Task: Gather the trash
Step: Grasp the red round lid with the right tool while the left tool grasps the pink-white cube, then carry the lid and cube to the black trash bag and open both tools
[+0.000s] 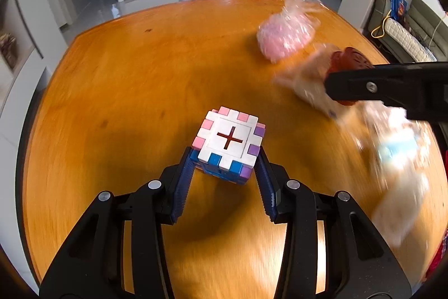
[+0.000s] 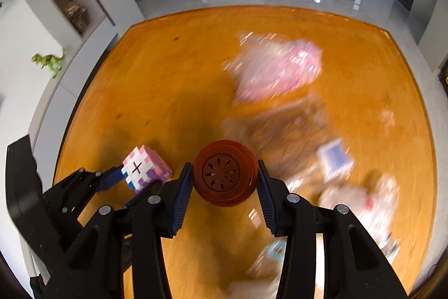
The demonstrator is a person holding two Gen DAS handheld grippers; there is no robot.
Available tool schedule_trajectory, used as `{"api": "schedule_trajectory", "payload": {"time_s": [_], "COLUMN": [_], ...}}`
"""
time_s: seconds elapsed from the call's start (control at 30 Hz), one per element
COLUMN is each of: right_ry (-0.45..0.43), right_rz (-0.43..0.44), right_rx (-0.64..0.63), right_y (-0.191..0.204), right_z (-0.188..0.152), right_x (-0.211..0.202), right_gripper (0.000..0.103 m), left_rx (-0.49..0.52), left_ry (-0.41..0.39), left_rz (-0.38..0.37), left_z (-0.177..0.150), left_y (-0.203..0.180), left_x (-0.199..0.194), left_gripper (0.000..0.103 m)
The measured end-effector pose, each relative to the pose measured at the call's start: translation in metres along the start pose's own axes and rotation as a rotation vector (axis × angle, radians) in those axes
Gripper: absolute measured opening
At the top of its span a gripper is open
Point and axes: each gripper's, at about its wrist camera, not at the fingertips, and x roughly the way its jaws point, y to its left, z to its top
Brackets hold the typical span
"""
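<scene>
My left gripper (image 1: 225, 163) is shut on a block cube (image 1: 229, 143), white, pink, blue and purple with a cross slot on top, held over the orange table (image 1: 126, 80). My right gripper (image 2: 225, 177) is shut on a brown round container (image 2: 225, 177) with a patterned lid. It also shows in the left wrist view (image 1: 350, 60), at the right. The cube and left gripper show in the right wrist view (image 2: 145, 170), to the left. A pink plastic bag (image 1: 285, 32) lies at the far right. Blurred clear wrappers (image 1: 392, 153) lie along the right side.
In the right wrist view the pink bag (image 2: 280, 72) and blurred wrappers (image 2: 350, 187) cover the table's right half, with a blue card (image 2: 334, 159) among them. A white shelf wall (image 2: 42, 46) with a green toy dinosaur (image 2: 49, 62) stands left of the table.
</scene>
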Motion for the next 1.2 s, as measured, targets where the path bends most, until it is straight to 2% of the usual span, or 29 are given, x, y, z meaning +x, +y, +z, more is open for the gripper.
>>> {"api": "schedule_trajectory", "payload": {"time_s": [0.23, 0.57, 0.97, 1.2], "right_ry": [0.026, 0.065, 0.163, 0.218], "right_rz": [0.07, 0.196, 0.373, 0.424], "right_rx": [-0.071, -0.226, -0.535, -0.705], "right_y": [0.052, 0.151, 0.305, 0.385], "right_z": [-0.054, -0.137, -0.243, -0.296], "right_x": [-0.013, -0.031, -0.039, -0.039], "right_gripper": [0.046, 0.046, 0.046, 0.046], "left_rx": [-0.056, -0.193, -0.49, -0.705], "left_ry": [-0.023, -0.052, -0.107, -0.084], "left_rz": [0.031, 0.125, 0.291, 0.396], "left_z": [-0.073, -0.19, -0.346, -0.437], "left_y": [0.008, 0.038, 0.099, 0.141], "left_x": [-0.058, -0.137, -0.239, -0.272], "left_gripper": [0.043, 0.043, 0.043, 0.043]}}
